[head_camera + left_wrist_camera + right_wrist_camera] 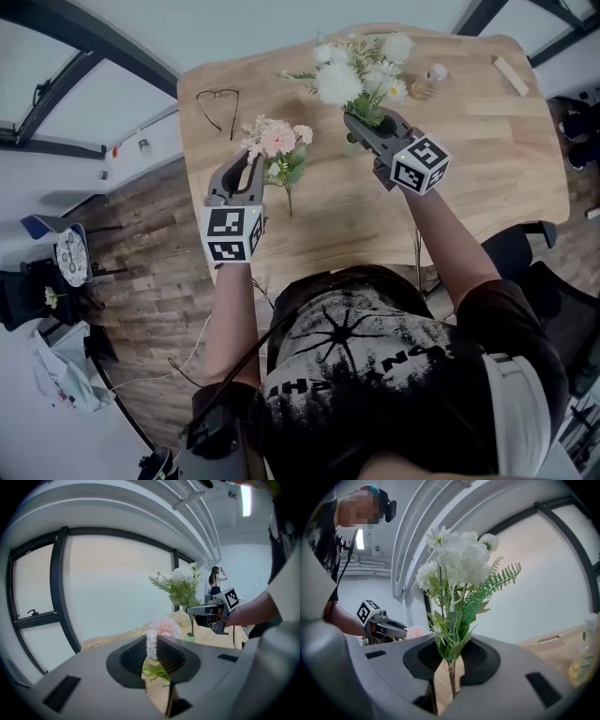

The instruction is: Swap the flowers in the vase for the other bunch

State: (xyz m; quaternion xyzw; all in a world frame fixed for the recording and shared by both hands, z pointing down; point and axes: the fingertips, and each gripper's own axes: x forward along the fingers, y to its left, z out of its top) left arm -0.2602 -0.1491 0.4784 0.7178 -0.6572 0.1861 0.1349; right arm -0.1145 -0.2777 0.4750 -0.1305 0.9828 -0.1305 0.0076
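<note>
Insertion step, likely: right gripper (364, 127) clamped on white bunch (354, 77), stem reaching small green vase (190, 638) mid-table (469, 169), left gripper (246, 163) pinching pink bunch (277, 139) at near left; next needs stems seated, then release.

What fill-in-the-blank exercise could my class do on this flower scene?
1. The bunch in the left gripper has ___ blooms.
2. The bunch in the right gripper has ___ blooms.
3. The tabletop is made of ___.
Missing words: pink; white; wood.
</note>
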